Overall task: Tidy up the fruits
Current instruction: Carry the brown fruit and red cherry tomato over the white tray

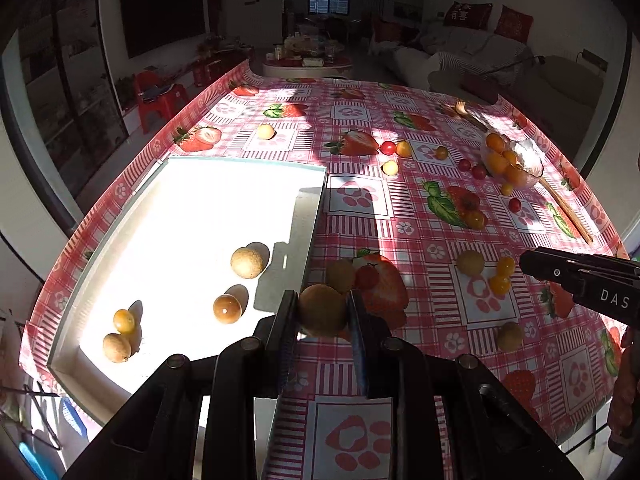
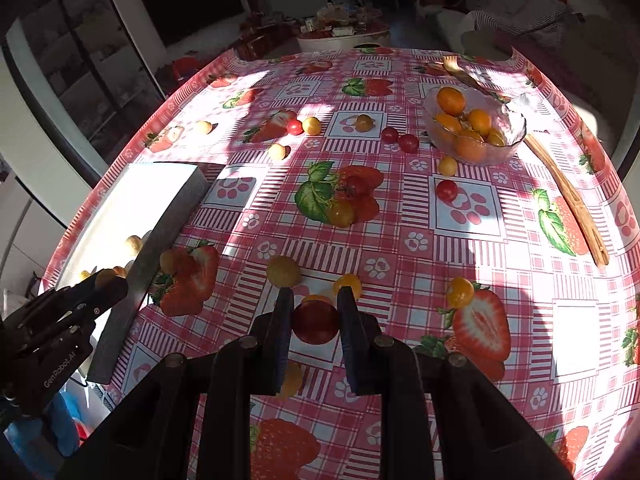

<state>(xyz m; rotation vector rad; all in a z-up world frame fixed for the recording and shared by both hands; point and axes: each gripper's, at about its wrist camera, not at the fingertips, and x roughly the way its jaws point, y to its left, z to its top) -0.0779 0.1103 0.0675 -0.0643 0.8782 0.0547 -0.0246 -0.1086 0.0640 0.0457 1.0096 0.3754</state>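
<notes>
left wrist view: your left hand-held gripper (image 1: 322, 312) clamps a brown longan (image 1: 322, 310) just beside the white tray (image 1: 120, 220), likely to join the fruits lying there. your right hand-held gripper (image 2: 314, 320) grips a red tomato (image 2: 315, 322) above the counter (image 2: 500, 280).

Pink checked strawberry-print tablecloth (image 2: 400, 240), white tray (image 1: 192, 216), orange kumquats (image 2: 460, 120)

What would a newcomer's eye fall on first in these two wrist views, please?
Probably the loud strawberry-print tablecloth strewn with small fruits. Then the sunlit white tray on its left side, holding four fruits, and the glass bowl of orange fruit far right. Nearest, the left gripper clamps a brown fruit and the right gripper a red tomato.
</notes>
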